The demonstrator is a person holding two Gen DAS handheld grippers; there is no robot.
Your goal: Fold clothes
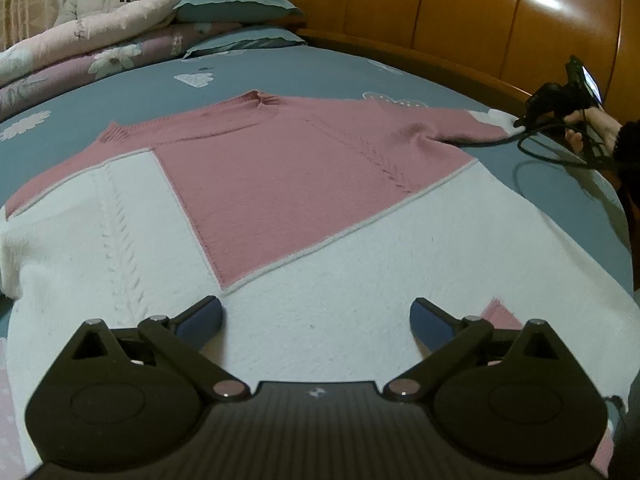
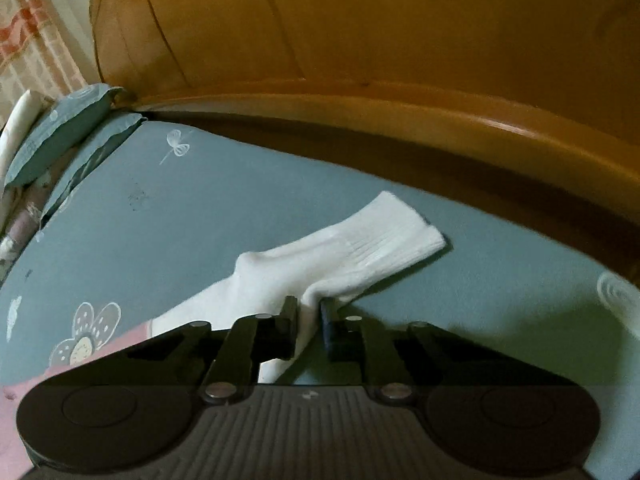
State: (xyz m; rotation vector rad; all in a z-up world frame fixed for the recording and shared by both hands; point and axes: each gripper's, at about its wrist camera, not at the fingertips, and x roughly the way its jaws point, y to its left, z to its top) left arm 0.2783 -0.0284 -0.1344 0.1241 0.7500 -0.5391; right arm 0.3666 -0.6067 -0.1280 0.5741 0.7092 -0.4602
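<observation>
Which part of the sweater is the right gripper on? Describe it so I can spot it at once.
On the blue-grey bedsheet, beside the wooden bed frame, one sweater sleeve stretches out from the pink body. The right gripper pinches it. Its end is all white with a ribbed cuff.

Your bed's blue-grey flowered sheet (image 1: 320, 68) carries the pink-and-white sweater (image 1: 280, 184) spread flat, two stacked pillows (image 1: 236, 8) and a folded quilt (image 1: 80, 52) at its far end.
</observation>
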